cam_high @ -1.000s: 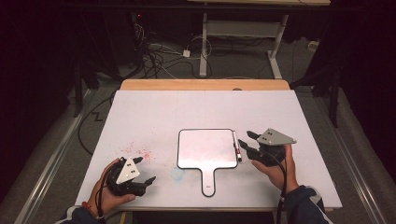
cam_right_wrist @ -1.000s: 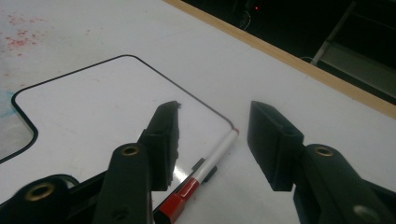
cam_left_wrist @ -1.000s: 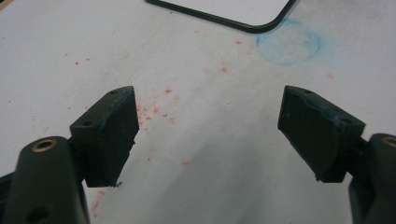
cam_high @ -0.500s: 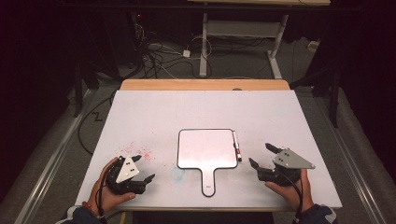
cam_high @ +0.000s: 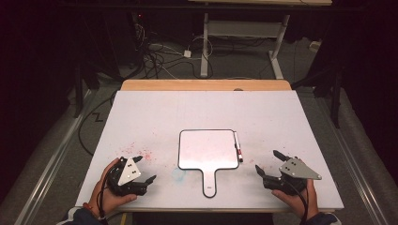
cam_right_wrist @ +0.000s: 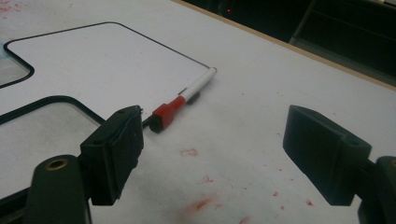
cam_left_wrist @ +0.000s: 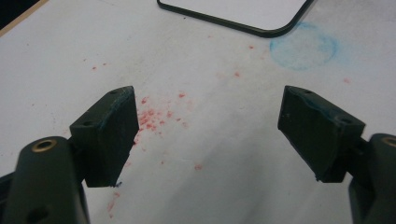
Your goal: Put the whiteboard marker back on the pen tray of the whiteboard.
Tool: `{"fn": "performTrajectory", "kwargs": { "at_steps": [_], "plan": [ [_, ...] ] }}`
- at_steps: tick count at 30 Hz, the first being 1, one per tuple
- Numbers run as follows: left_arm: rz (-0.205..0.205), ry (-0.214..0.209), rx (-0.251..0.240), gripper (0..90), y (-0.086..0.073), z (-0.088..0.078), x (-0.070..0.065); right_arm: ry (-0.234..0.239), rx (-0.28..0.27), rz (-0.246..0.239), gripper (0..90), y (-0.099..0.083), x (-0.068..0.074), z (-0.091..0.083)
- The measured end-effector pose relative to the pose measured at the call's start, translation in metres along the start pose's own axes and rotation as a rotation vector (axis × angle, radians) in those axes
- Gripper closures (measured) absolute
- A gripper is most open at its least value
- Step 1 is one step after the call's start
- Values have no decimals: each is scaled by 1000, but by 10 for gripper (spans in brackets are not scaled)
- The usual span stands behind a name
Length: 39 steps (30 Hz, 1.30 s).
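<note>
While the left gripper [cam_high: 143, 169] rests at the near-left corner of the worktop [cam_high: 155, 117] much as it did a second ago, the right gripper [cam_high: 270, 164] now sits low at the near-right edge, well back from where it hovered just beside the marker [cam_high: 238, 146] a second ago.

- Marker: lies flat on the worktop, touching or just beside the right edge of the handled whiteboard [cam_high: 206, 149], red cap toward the person. It is in the same spot in the earlier high views. In the right gripper view the marker [cam_right_wrist: 182, 99] lies ahead of the jaws and apart from them.
- Whiteboard: flat at centre, handle pointing toward the person, surface blank.
- Right jaws: wide apart, holding nothing.
- Left jaws: wide apart, holding nothing, above red flecks [cam_left_wrist: 156, 114] on the worktop; a faint blue ring stain [cam_left_wrist: 303, 45] lies beyond, near the whiteboard's corner [cam_left_wrist: 261, 21].

Judgement: the right hand's retreat with bare jaws, the marker set against the board, reads as a release completed or an approach abandoned; the pictures cannot settle which. Both hands sit in a rest posture, so no grasp is in hand. Any further work on the marker calls for a fresh reach from the right.
</note>
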<state>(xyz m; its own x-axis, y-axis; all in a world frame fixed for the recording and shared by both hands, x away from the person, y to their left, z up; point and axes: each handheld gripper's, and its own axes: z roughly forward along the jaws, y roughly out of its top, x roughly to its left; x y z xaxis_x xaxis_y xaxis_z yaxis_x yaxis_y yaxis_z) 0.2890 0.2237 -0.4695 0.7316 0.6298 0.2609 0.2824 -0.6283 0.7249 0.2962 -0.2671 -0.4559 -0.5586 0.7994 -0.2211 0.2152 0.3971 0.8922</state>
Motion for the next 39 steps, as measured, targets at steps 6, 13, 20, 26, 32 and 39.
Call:
{"fn": "performTrajectory", "kwargs": {
  "at_steps": [6, 13, 20, 26, 32, 39],
  "plan": [
    [-2, -5, 3, 195, 0, 0, 0, 3, -3, 0, 224, 0, 0, 0],
    [-5, -7, 11, 195, -1, 1, 1, 5, 1, -11, 222, 1, 2, 2],
    [-3, -7, 12, 194, -2, 0, -1, -3, 2, -43, 224, 2, 6, 3],
    [-8, -4, 18, 195, -4, -1, 0, -37, -7, -80, 225, 5, 9, 5],
    [-12, 3, 18, 195, -4, -1, 1, -36, -11, -89, 226, 6, 10, 7],
    [-4, -3, 26, 195, -1, 2, 1, -38, -2, -102, 226, 5, 11, 6]
  ]
}}
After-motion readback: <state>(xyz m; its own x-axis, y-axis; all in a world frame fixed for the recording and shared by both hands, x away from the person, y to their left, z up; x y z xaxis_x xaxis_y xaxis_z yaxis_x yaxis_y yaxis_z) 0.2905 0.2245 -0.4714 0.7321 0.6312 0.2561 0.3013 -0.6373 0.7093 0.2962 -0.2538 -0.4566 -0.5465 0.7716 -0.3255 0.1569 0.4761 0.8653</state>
